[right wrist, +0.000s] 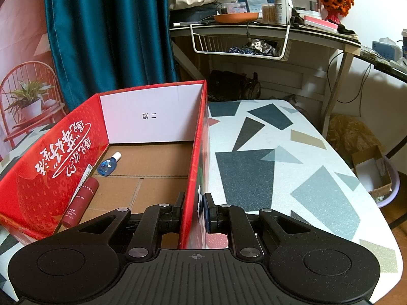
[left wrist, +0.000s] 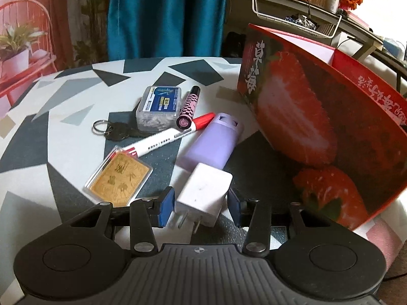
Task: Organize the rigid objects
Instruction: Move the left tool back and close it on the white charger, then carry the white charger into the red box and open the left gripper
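In the left wrist view my left gripper [left wrist: 201, 207] is open around a white plug charger [left wrist: 204, 193] lying on the table, one finger on each side with small gaps. Beyond it lie a lilac case [left wrist: 211, 142], a red-capped marker [left wrist: 168, 137], a pink checkered tube [left wrist: 188, 108], a clear box with a blue label [left wrist: 159, 108], a key on a ring [left wrist: 112, 129] and a gold card in a clear case [left wrist: 119, 178]. The red strawberry box [left wrist: 318, 117] stands to the right. My right gripper [right wrist: 194, 209] is shut on that box's right wall [right wrist: 195, 152].
Inside the box lie a small blue bottle [right wrist: 109, 164] and a dark red tube [right wrist: 80, 202]. The patterned table [right wrist: 279, 165] runs right of the box to a rounded edge. A cluttered desk with a wire basket [right wrist: 241, 40] stands behind, beside a teal curtain [right wrist: 106, 30].
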